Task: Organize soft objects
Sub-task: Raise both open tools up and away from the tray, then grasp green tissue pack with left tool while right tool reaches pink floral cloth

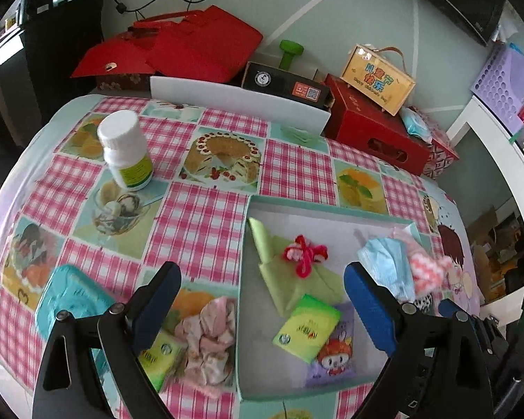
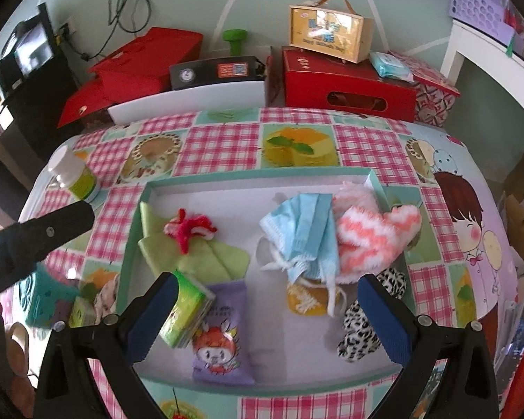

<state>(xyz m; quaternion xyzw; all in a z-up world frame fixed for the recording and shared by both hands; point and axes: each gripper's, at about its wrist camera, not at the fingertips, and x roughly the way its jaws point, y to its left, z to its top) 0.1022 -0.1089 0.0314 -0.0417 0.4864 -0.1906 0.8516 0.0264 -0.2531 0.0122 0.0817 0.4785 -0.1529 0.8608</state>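
- Two grippers hover over a table with a pink checked cloth (image 1: 206,223), both with jaws spread wide and nothing between them.
- Far left on the cloth lies a teal packet (image 1: 70,296), near the left gripper (image 1: 262,300).
- Behind it, well apart, a white pill bottle (image 1: 125,150) stands upright with a green label.
- Beside the left gripper's left finger (image 1: 157,303), outside the tray, lie a green tissue pack (image 1: 160,356) and, touching it, a crumpled pink cloth (image 1: 209,335).
- Next comes a shallow teal-rimmed tray (image 2: 136,230) with a white floor, holding most of the soft things.
- At the tray's left end a folded green cloth (image 2: 199,258) lies flat, with a red-and-white yarn knot (image 2: 188,228) resting on it.
- Just in front of these, a second green tissue pack (image 2: 188,310) overlaps a purple cartoon pouch (image 2: 223,342).
- Mid-tray, blue face masks (image 2: 304,234) lie heaped over a yellow item (image 2: 307,300) that is mostly hidden.
- Touching the masks on the right, a fluffy pink-and-white sock (image 2: 373,237) drapes over the tray's right rim.
- A leopard-print piece (image 2: 363,331) lies close to the right finger of the right gripper (image 2: 272,321).
- Beyond the table's far edge sit red boxes (image 2: 346,80), well apart from the tray.
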